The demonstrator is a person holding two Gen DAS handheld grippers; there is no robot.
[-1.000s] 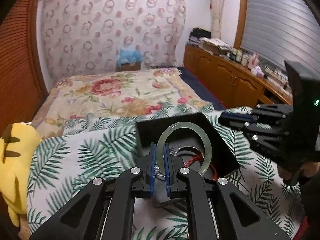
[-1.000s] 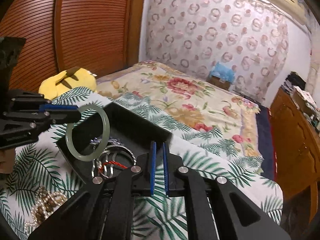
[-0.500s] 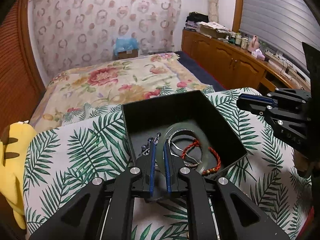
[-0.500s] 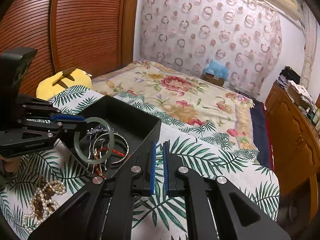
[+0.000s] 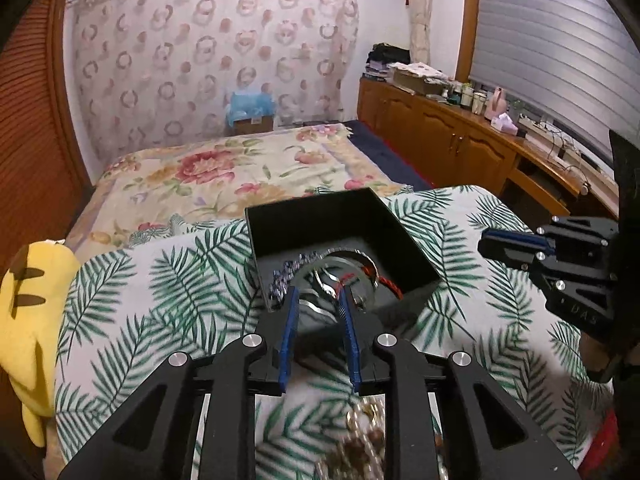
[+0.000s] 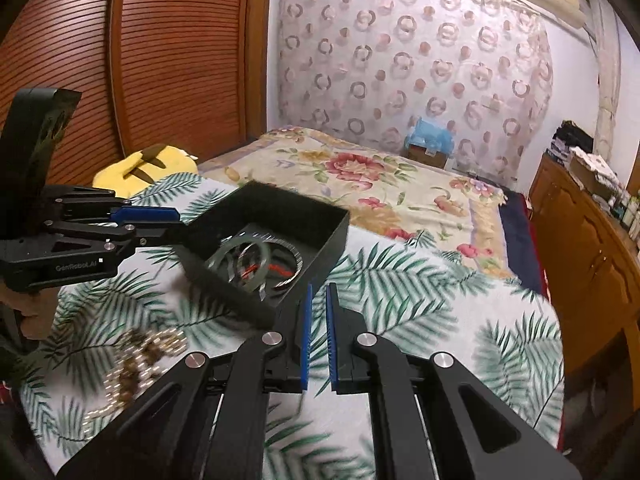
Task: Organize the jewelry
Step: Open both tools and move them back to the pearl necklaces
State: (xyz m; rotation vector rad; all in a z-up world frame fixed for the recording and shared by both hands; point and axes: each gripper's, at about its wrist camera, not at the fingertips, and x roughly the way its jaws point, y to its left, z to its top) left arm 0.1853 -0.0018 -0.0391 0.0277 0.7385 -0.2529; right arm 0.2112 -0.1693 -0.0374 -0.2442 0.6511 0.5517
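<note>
The palm-leaf cover (image 5: pixel 132 320) spreads over the near end of the bed and carries everything the task needs; beyond its far edge lies the flowered bedspread (image 5: pixel 224 176), and a yellow plush toy (image 5: pixel 28 304) sits at its left edge.

Towards the far edge of the cover stands the black box (image 6: pixel 320 236), open-topped. Inside it lies the pale green bangle (image 6: pixel 240 264), flat on a tangle of silver bangles and a red cord bracelet (image 5: pixel 386 283), with a dark beaded chain (image 5: pixel 288 276) draped over the box's near-left wall.

The left gripper (image 5: pixel 318 306) hangs at the near wall of the box. Its jaws have just been opening and now stand a little apart, with nothing between the pads; the green bangle is free of them and rests in the box. The right gripper (image 6: pixel 316 292) sits near the box's right corner, jaws pressed almost together on nothing.

Near the front edge of the cover, outside the box, lies a heap of pearl and brown bead strands (image 6: pixel 132 364), blurred in both views.

The step in hand looks like the release of the green bangle into the box, and that seems done. Next, probably, the bead heap: one gripper would need to come back towards the front edge, spread its jaws wider and pinch a strand low enough to lift the loose loops together.
</note>
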